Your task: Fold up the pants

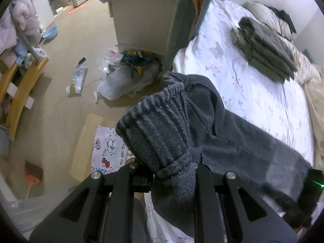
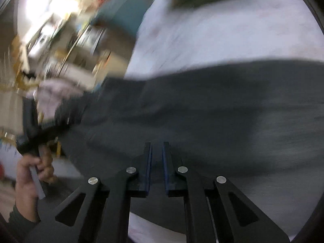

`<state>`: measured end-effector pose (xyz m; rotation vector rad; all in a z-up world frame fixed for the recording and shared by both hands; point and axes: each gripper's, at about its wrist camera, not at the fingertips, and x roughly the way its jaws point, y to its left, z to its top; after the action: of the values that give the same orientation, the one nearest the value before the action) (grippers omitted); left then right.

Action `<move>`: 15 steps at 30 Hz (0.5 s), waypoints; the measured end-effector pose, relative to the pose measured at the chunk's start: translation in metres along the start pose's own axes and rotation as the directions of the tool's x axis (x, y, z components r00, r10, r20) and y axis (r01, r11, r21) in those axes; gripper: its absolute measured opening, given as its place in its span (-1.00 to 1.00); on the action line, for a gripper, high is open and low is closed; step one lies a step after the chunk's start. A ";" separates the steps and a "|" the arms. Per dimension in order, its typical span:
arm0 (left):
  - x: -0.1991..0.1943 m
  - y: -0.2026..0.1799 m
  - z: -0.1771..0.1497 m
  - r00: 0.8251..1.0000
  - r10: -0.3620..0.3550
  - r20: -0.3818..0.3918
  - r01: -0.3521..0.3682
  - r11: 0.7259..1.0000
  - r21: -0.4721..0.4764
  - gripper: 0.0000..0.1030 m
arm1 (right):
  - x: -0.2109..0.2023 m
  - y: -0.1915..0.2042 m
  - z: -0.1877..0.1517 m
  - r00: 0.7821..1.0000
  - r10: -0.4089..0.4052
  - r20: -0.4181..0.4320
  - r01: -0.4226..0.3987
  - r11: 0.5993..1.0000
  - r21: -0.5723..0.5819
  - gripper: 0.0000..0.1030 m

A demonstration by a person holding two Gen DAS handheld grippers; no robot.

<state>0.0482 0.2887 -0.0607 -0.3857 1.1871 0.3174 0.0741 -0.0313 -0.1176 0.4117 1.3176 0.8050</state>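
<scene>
Dark grey pants (image 1: 232, 141) lie along the near edge of the bed (image 1: 253, 85), which has a white flowered sheet. My left gripper (image 1: 172, 174) is shut on their ribbed waistband (image 1: 160, 125), bunched and lifted over the bed's edge. The right wrist view is blurred. In it my right gripper (image 2: 157, 149) hovers just above the grey pants (image 2: 202, 111), its blue pads close together with nothing between them. A hand (image 2: 30, 174) holds the left gripper (image 2: 34, 133) at the left of that view. The right gripper (image 1: 316, 180) shows at the left wrist view's right edge.
A stack of folded olive-green pants (image 1: 265, 48) rests further up the bed, with rumpled bedding behind it. A teal footboard (image 1: 182, 20) and a white cabinet (image 1: 141, 16) stand at the bed's end. Bags and litter (image 1: 125, 75) lie on the floor, and a wooden rack (image 1: 24, 85) stands at the left.
</scene>
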 end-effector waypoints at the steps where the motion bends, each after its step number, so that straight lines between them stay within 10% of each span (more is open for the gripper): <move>1: 0.001 -0.003 -0.001 1.000 0.001 -0.001 -0.001 1.000 0.020 -0.76 | 0.020 0.011 -0.002 0.999 0.010 -0.032 -0.010 1.000 -0.023 -0.81; 7: 0.009 -0.031 -0.012 0.999 -0.005 -0.036 0.012 0.983 0.181 -0.76 | 0.107 0.010 -0.017 0.973 -0.060 -0.225 0.061 0.998 -0.002 -0.89; 15: -0.016 -0.054 -0.021 0.998 -0.027 0.063 0.012 0.975 0.222 -0.76 | 0.011 -0.015 -0.009 0.995 0.002 -0.100 -0.001 1.000 0.012 -0.74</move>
<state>0.0489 0.2308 -0.0453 -0.1905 1.1399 0.1767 0.0700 -0.0345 -0.1373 0.3855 1.4153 0.8282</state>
